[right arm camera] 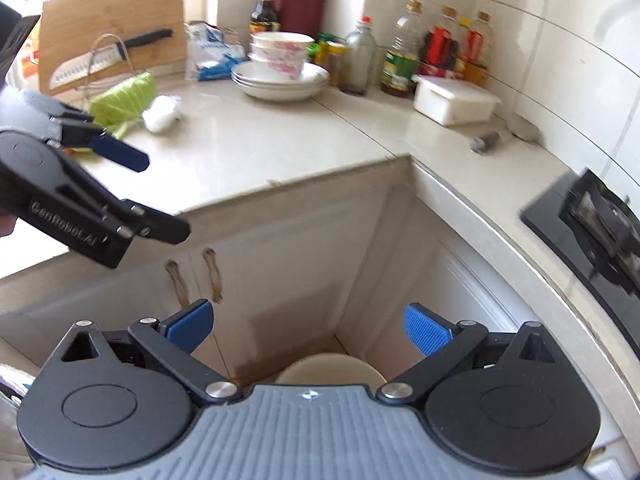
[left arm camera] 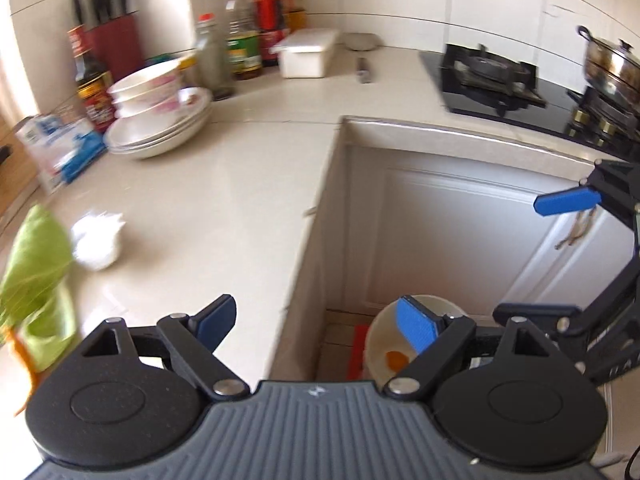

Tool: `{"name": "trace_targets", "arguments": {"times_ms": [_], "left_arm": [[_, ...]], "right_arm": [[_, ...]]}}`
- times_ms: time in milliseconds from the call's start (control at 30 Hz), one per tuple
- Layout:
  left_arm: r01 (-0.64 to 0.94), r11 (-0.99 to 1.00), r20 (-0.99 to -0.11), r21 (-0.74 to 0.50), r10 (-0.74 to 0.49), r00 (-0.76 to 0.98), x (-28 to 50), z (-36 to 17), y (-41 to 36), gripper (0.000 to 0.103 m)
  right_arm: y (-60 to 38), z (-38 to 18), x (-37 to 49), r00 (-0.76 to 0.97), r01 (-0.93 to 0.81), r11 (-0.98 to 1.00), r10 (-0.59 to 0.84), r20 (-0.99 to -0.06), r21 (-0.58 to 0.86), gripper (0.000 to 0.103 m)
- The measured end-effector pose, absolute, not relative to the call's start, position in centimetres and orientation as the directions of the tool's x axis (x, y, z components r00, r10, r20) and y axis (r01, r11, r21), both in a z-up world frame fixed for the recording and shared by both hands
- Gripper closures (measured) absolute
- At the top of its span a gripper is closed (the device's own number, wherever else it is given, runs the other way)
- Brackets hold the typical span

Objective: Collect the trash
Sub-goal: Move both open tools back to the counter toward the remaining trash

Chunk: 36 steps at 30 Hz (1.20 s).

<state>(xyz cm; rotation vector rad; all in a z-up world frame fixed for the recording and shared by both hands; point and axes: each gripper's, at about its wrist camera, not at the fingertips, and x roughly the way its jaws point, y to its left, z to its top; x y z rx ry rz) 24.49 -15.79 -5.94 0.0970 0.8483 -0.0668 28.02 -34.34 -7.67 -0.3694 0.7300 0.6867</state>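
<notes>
both grippers are hanging open and empty, jaws spread wide with nothing between the blue pads. left gripper (left arm camera: 320, 330) is sitting over the counter's edge, half above the counter (left arm camera: 224, 208) and half above the gap by the cabinets. right gripper (right arm camera: 310, 330) is hovering out over that gap, pointing down toward the cabinet corner.

below them on the floor a pale bin (left arm camera: 380, 344) is standing, with something orange lying inside it; in the right view only its rim (right arm camera: 332, 368) is showing under the gripper body.

remaining trash is lying on the counter: a white crumpled wad (left arm camera: 98, 242) and, just beside it, a green leaf (left arm camera: 38, 276) with an orange scrap at its lower end. in the left view both are sitting forward and well to the left of the jaws. in the right view the wad (right arm camera: 162, 112) and leaf (right arm camera: 124, 98) are lying far off, beyond the left gripper's body. so the left gripper is looking clearly nearer, and the next reach is probably its job: swinging left, away from the bin.

leaf's long axis is running roughly toward the left camera, blurred, so its exact lie is hard to judge. dishes (left arm camera: 160, 116) and bottles (left arm camera: 240, 40) are standing farther back, out of that path.
</notes>
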Motion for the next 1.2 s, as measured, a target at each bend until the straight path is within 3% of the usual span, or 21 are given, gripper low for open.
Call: {"name": "trace_targets", "arguments": {"times_ms": [467, 833, 1067, 1133, 1200], "left_arm": [[-0.232, 0.958, -0.737, 0.168, 0.279, 0.616, 19.1, -7.2, -2.8, 0.016], [-0.307, 0.919, -0.718, 0.246, 0.386, 0.580, 20.2, -9.8, 3.1, 0.020], [-0.279, 0.932, -0.731, 0.234, 0.357, 0.581, 21.6, -10.6, 4.4, 0.048], [-0.276, 0.935, -0.739, 0.221, 0.345, 0.579, 21.8, -10.8, 4.8, 0.063], [-0.282, 0.936, -0.739, 0.209, 0.340, 0.581, 22.0, -10.7, 5.3, 0.067]], "right_arm": [[-21.5, -6.8, 27.8, 0.394, -0.855, 0.517, 0.593, -0.702, -0.043, 0.000], [-16.0, -8.2, 28.4, 0.312, -0.891, 0.454, 0.595, -0.740, -0.010, 0.000], [-14.2, -9.0, 29.9, 0.295, -0.887, 0.461, 0.583, -0.757, 0.009, 0.000], [-13.6, -9.2, 30.4, 0.290, -0.888, 0.460, 0.582, -0.760, 0.013, 0.000], [-13.1, -9.3, 30.9, 0.285, -0.889, 0.458, 0.582, -0.762, 0.017, 0.000]]}}
